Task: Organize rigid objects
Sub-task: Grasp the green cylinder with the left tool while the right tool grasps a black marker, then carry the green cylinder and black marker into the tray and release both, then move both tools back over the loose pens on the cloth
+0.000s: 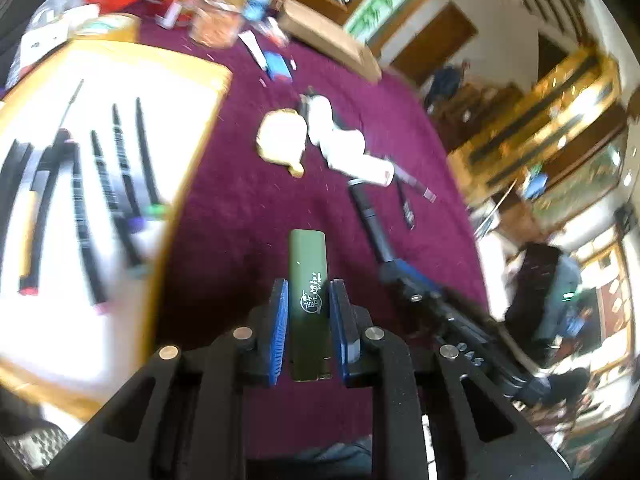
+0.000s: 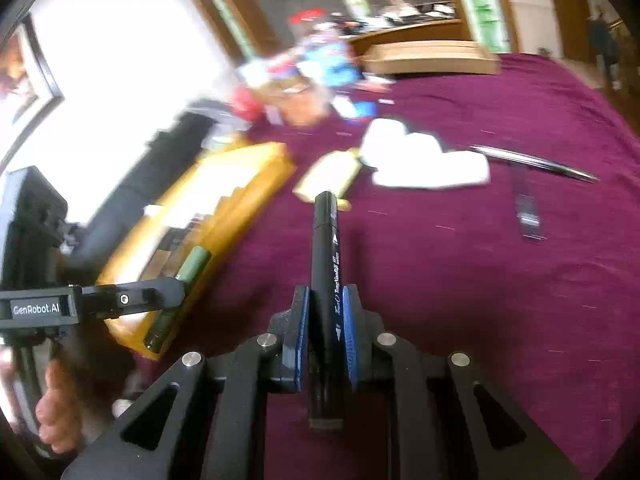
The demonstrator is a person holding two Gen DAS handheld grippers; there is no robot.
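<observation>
My left gripper [image 1: 308, 292] is shut on a flat olive-green bar [image 1: 308, 268] with white print, held above the purple cloth. The same green bar [image 2: 192, 266] shows in the right wrist view, beside the tray's edge in the left gripper [image 2: 176, 288]. My right gripper [image 2: 325, 300] is shut on a black marker [image 2: 326, 248] that points away from me. The yellow-rimmed tray [image 1: 192, 152] lies to the left with several black pens [image 1: 120, 168] in a row on its white floor. The tray [image 2: 256, 176] also appears left of the marker.
On the purple cloth [image 1: 248, 208] lie white erasers [image 1: 344, 148], a yellow tag [image 1: 280, 136], a silver pen [image 2: 532, 162] and a clear clip [image 2: 528, 208]. A cardboard box [image 2: 428, 58] and coloured clutter [image 1: 212, 0] stand at the far edge. A hand [image 2: 56, 416] holds the left gripper's handle.
</observation>
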